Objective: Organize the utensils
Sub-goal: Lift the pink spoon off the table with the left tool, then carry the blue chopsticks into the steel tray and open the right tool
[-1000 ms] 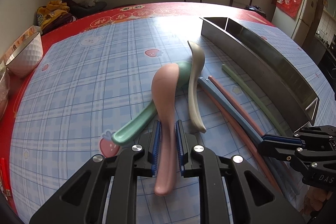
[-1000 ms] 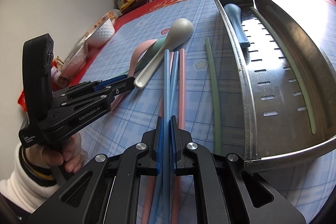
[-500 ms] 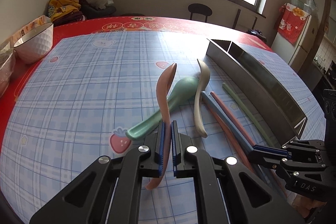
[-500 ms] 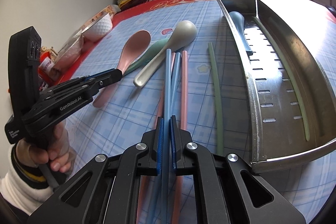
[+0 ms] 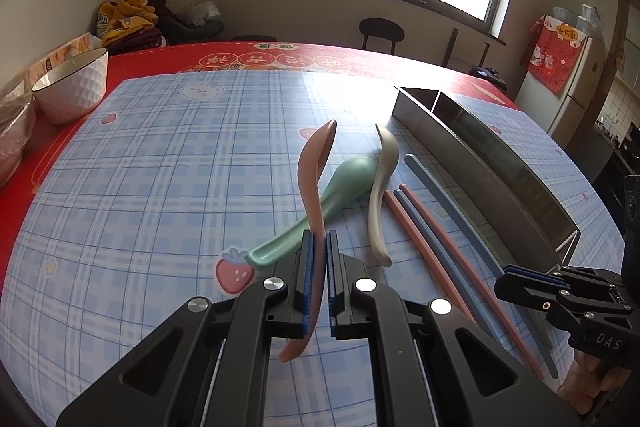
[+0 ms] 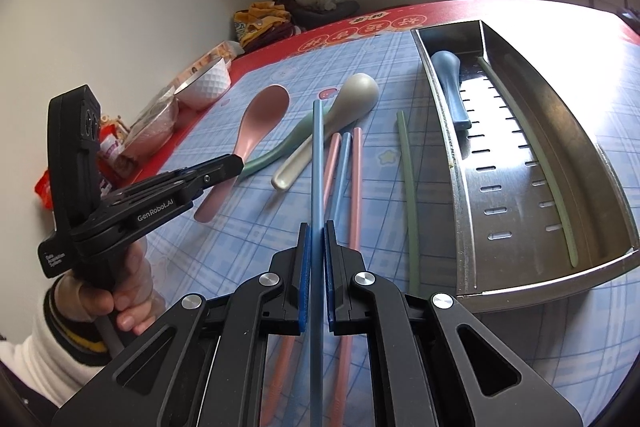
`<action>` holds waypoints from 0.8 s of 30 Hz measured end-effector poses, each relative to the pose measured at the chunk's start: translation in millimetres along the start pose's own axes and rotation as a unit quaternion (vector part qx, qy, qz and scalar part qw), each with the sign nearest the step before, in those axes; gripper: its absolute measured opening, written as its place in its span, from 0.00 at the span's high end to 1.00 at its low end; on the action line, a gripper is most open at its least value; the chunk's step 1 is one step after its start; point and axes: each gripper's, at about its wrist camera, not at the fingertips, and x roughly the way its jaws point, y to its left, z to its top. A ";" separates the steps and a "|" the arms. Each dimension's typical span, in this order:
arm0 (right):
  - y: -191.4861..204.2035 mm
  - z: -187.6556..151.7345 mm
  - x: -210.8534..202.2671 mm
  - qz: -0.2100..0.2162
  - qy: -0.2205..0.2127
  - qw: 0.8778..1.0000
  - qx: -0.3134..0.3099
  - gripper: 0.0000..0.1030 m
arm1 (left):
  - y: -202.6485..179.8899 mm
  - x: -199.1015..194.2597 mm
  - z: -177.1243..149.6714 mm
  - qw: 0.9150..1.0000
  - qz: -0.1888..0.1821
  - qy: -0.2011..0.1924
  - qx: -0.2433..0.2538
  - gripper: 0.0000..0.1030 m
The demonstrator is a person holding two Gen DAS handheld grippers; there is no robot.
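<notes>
At 12 o'clock of left gripper: clamped pink spoon, now lifted, rolled on edge. Right gripper pinching blue chopstick. Both ready for tray.

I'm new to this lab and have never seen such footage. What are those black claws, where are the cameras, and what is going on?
No robot here: a person holds a hand-operated two-finger gripper in each hand, each carrying a wide-angle camera that looks along its fingers. In the left camera's picture the left gripper is shut on a pink spoon, lifted off the checked tablecloth. In the right camera's picture the right gripper is shut on a blue chopstick. On the cloth lie a green spoon, a beige spoon and more chopsticks. The metal tray already holds a blue spoon and a green chopstick.
</notes>
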 end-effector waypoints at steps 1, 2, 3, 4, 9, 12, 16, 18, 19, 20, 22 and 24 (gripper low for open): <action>-1.1 -1.2 -1.8 0.001 -0.004 1.000 0.002 0.94 | 0.5 -1.2 -0.1 1.000 0.002 -0.003 -0.002 0.94; -2.2 -1.2 -3.9 0.002 -0.008 1.000 0.003 0.94 | 1.3 -2.7 -0.2 1.000 0.005 -0.006 -0.003 0.94; -1.5 -0.8 -4.6 0.003 -0.013 1.000 0.004 0.94 | 1.5 -4.3 -0.4 1.000 0.006 -0.010 -0.004 0.94; -1.8 -0.8 -6.9 0.003 -0.019 1.000 0.004 0.94 | 1.7 -6.2 -0.7 1.000 0.008 -0.015 -0.004 0.94; -2.7 3.4 -14.7 0.006 -0.027 1.000 0.009 0.94 | -0.2 -12.1 0.0 0.999 0.013 -0.029 0.001 0.94; -8.0 12.0 -28.0 0.012 -0.040 0.999 0.020 0.94 | -2.0 -12.9 1.3 0.999 0.013 -0.030 0.008 0.94; -18.4 32.8 -49.7 -0.013 -0.067 0.998 0.017 0.94 | 1.5 -17.2 5.7 0.999 0.000 -0.033 -0.006 0.94; -28.5 45.0 -56.2 -0.041 -0.075 0.996 0.016 0.94 | 1.5 -20.3 8.3 0.999 -0.007 -0.036 -0.009 0.94; -34.4 51.2 -57.8 -0.051 -0.077 0.996 0.017 0.94 | 1.3 -21.6 10.0 0.999 -0.012 -0.037 -0.012 0.94; -41.7 57.4 -57.9 -0.061 -0.076 0.995 0.022 0.94 | 0.2 -22.8 11.6 0.999 -0.016 -0.038 -0.013 0.94; -58.3 69.1 -54.0 -0.079 -0.069 0.994 0.035 0.94 | -4.2 -24.6 13.9 0.999 -0.020 -0.040 -0.009 0.94; -73.8 79.0 -46.4 -0.090 -0.057 0.993 0.049 0.94 | -8.7 -26.1 15.6 0.999 -0.022 -0.042 -0.004 0.94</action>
